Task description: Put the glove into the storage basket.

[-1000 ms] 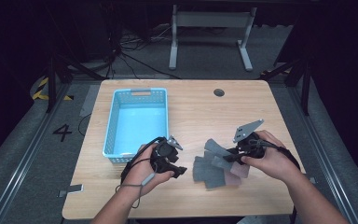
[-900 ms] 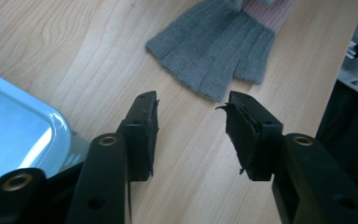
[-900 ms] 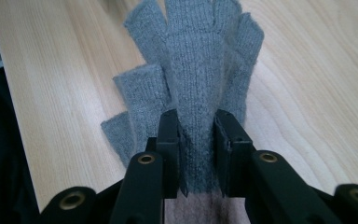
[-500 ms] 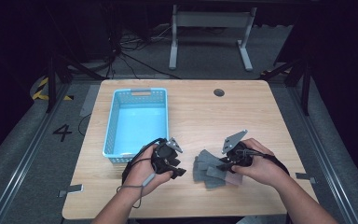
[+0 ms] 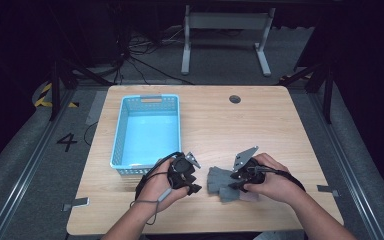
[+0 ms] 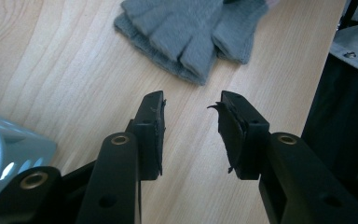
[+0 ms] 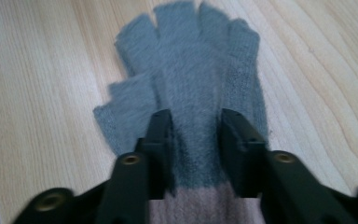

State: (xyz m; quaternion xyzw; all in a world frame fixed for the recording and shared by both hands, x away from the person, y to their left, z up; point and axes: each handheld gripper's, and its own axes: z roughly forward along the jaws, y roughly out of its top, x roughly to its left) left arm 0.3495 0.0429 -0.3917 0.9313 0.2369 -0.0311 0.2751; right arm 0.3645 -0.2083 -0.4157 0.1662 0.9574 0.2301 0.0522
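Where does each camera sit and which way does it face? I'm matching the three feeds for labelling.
High view: fixed above the person's side, looking forward and down on the table; both forearms, left claw, right claw.
Left gripper view: rides the left claw, looking along its parted jaws at bare wood short of the grey fingerless gloves.
Right gripper view: rides the right claw, jaws either side of the gloves, just opening.
All share the gloves; the blue basket shows in two.
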